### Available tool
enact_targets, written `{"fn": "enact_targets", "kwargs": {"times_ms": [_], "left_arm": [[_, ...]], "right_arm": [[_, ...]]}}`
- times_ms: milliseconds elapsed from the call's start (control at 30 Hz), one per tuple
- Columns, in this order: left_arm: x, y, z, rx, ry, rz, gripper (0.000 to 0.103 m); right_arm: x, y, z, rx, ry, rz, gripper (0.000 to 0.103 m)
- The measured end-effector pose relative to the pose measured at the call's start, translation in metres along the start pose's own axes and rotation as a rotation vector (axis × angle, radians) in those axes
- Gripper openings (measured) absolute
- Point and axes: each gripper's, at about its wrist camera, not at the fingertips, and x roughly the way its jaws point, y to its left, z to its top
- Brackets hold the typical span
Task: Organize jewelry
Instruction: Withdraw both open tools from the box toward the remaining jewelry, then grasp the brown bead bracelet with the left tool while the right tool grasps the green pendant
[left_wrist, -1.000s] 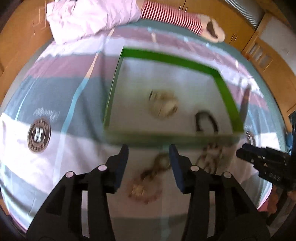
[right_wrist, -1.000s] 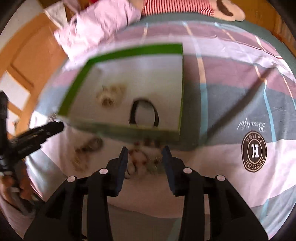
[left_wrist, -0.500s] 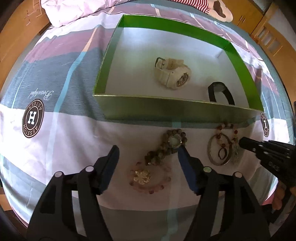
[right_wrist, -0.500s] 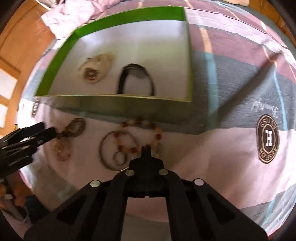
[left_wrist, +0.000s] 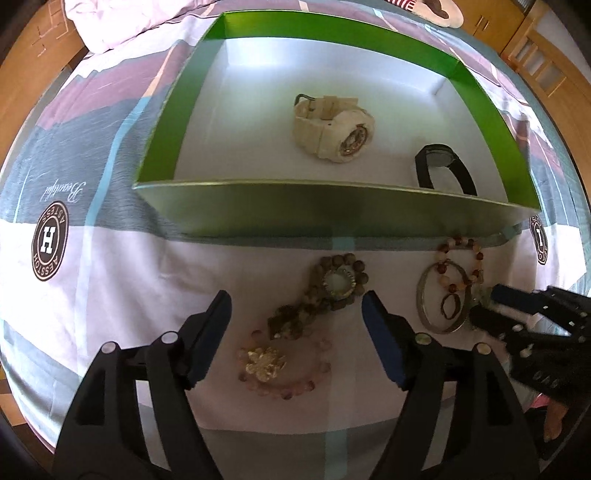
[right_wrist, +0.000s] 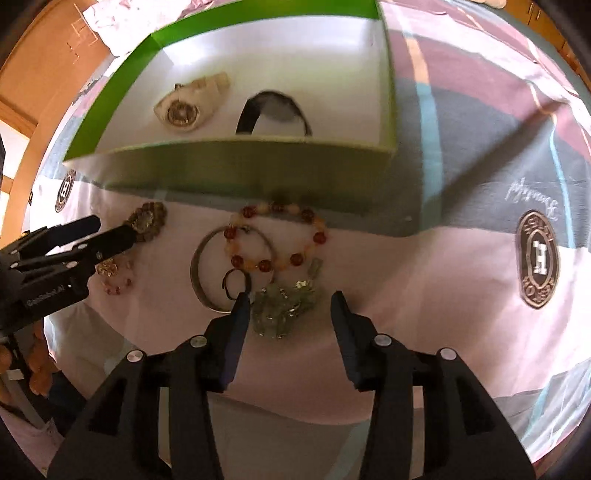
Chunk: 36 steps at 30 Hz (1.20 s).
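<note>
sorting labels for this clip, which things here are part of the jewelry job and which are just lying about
Job:
green box
cream watch
black watch
brown bead bracelet
pink bead bracelet
red-and-yellow bead bracelet
metal bangle
green stone piece

Lying about:
bedsheet
pink bedding

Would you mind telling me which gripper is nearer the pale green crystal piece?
Right. The right gripper is open with the green crystal piece between its fingertips; the left gripper hangs over the brown bead bracelet, further left.

"H" crest badge (left_wrist: 49, 240) on bedsheet (left_wrist: 110, 288), upside-down "Beautiful"
</note>
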Motion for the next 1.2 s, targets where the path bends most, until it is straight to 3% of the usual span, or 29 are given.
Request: {"fn": "enact_targets", "kwargs": {"times_ms": [67,100,233,300,367,433,467,567,700,900,933,1000,1200], "left_arm": [[0.004,-0.002,0.002,-0.004,0.005,-0.002,0.076],[0.005,-0.002,0.003,-0.007,0.009,-0.004,0.076],[0.012,-0.004,0.005,-0.014,0.024,-0.007,0.074],[0.015,-0.007,0.005,-0.006,0.032,-0.011,0.052],[0.015,-0.010,0.004,-0.007,0.026,-0.024,0.043],[0.013,-0.011,0.005,-0.016,0.016,-0.038,0.017],[0.012,-0.010,0.005,-0.027,0.021,-0.063,0.011],[0.006,-0.004,0.004,-0.063,0.012,-0.110,0.011],[-0.009,0.000,0.002,-0.066,-0.033,-0.111,0.011],[-0.016,0.015,-0.003,-0.090,-0.039,-0.105,0.013],[-0.019,0.020,-0.002,-0.095,-0.044,-0.101,0.016],[-0.017,0.020,-0.001,-0.101,-0.038,-0.086,0.050],[-0.008,0.008,-0.003,-0.043,-0.003,-0.074,0.056]], "right_arm": [[0.000,0.004,0.000,-0.006,-0.014,0.016,0.024],[-0.003,0.008,-0.001,-0.026,-0.027,0.009,0.005],[-0.015,0.017,0.000,-0.050,-0.068,0.008,0.005],[-0.018,0.018,0.001,-0.049,-0.080,0.012,0.005],[-0.020,0.016,0.002,-0.039,-0.092,0.019,0.005],[-0.024,0.010,0.003,-0.026,-0.105,0.022,0.005],[-0.025,0.009,0.004,-0.018,-0.113,0.024,0.005],[-0.032,0.002,0.005,0.004,-0.129,0.034,0.005],[-0.040,-0.009,0.007,0.026,-0.140,0.041,0.005],[-0.040,-0.013,0.008,0.040,-0.141,0.040,0.005],[-0.040,-0.014,0.008,0.041,-0.141,0.041,0.005],[-0.039,-0.015,0.008,0.045,-0.133,0.040,0.005],[-0.027,-0.025,0.009,0.099,-0.086,0.025,0.020]]}}
